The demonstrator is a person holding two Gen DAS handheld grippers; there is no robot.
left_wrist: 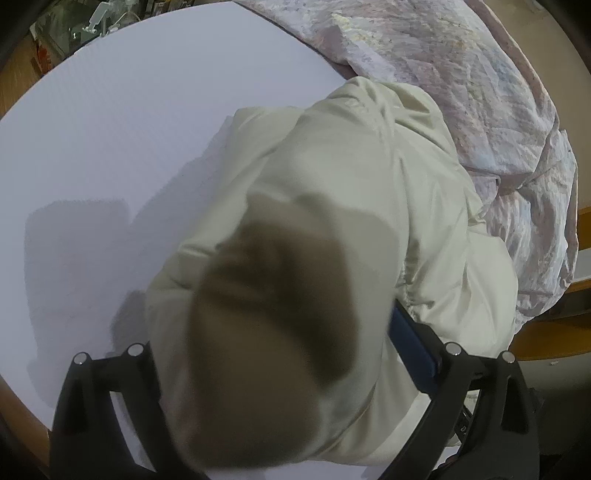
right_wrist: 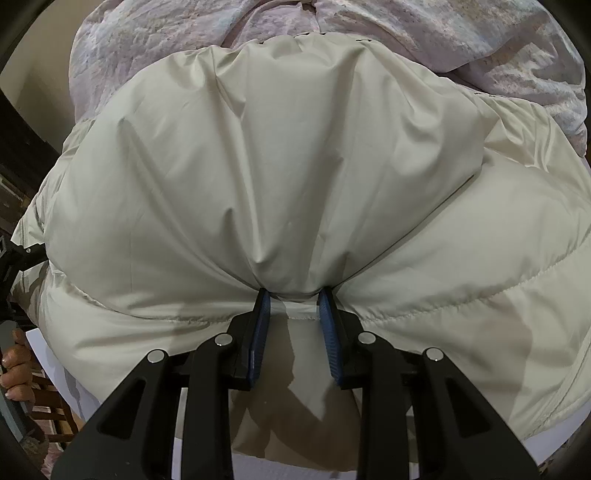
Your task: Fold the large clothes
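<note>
Right gripper (right_wrist: pixel 291 299) pinches cream jacket (right_wrist: pixel 280 177) hem; bulk lies ahead on white board (left_wrist: pixel 110 129). Left gripper (left_wrist: pixel 288 354) jaws wide, blurred jacket fold between them, ungripped.

White board (left_wrist: pixel 129 110) as work surface, matte, bare across left half, soft shadows near lower left. Crumpled pale pink-lilac patterned sheet (left_wrist: pixel 461 74) bunched along board's far right edge, spilling over it. Wooden surface (left_wrist: pixel 14 77) beyond board at left, cluttered blurry items (left_wrist: pixel 92 26) at top left. Wooden chair (right_wrist: pixel 55 413) part visible lower left in right wrist view.
</note>
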